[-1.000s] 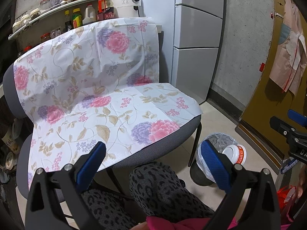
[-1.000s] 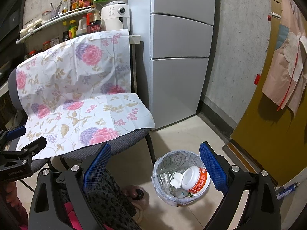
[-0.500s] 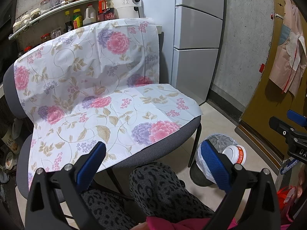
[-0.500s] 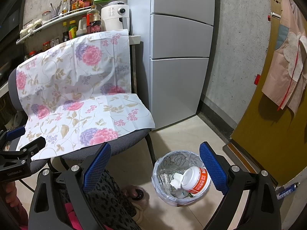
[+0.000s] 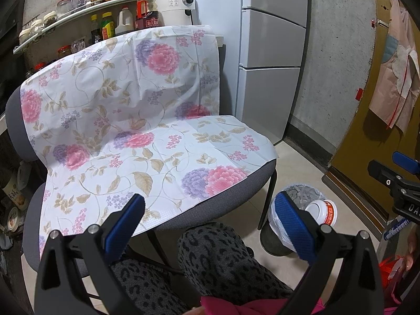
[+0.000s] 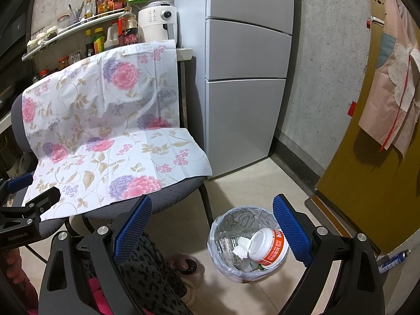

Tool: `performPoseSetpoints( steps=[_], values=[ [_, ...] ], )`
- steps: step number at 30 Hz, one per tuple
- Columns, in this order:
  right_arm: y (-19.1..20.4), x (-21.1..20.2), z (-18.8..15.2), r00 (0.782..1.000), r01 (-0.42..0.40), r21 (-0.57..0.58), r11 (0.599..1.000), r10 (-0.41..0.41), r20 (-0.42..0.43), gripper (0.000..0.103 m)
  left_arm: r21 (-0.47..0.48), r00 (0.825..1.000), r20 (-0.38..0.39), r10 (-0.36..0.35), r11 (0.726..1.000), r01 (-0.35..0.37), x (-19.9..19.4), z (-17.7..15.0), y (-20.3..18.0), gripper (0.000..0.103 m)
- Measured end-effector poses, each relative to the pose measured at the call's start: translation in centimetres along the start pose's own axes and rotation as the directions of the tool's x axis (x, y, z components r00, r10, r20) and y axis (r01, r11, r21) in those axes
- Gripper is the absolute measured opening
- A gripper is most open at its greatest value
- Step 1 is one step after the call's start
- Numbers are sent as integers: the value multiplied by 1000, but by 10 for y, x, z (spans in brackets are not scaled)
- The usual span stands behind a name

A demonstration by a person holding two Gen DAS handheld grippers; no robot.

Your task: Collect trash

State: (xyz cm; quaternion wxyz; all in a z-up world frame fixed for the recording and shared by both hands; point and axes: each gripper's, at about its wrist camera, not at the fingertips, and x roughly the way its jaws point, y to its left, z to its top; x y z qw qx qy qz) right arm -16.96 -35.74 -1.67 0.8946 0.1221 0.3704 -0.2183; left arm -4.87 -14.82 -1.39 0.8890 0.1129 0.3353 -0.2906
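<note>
Hovering wide open and empty, the left gripper (image 5: 207, 225) and right gripper (image 6: 212, 228) are flanking the trash bin (image 6: 223, 225), where the noodle cup (image 6: 267, 246) is lying; scanning beside it seems wise.

Left gripper (image 5: 210, 223), right gripper (image 6: 212, 228): jaws apparently wide, empty.

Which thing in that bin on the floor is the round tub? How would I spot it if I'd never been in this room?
Find the tall grey fridge, then look down to the floor beside the chair, where a small bin lined with a clear bag stands. The tub lies tilted against the bin's right side, next to a crumpled white tissue. It alone is white with an orange-red label band.
</note>
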Motion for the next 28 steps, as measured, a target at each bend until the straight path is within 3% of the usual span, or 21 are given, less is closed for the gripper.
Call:
performPoseSetpoints(
  steps=[20,28],
  values=[
    [-2,3,-1,1000,4,3,1000,-4,-5,92,17,999,36,7,1000,-7,-4,2,2,96],
    [10,24,-6,999,-14,18,1000,14,-38,93,-33,999,-42,-5,999,4,26,-3,18,96]
  ],
)
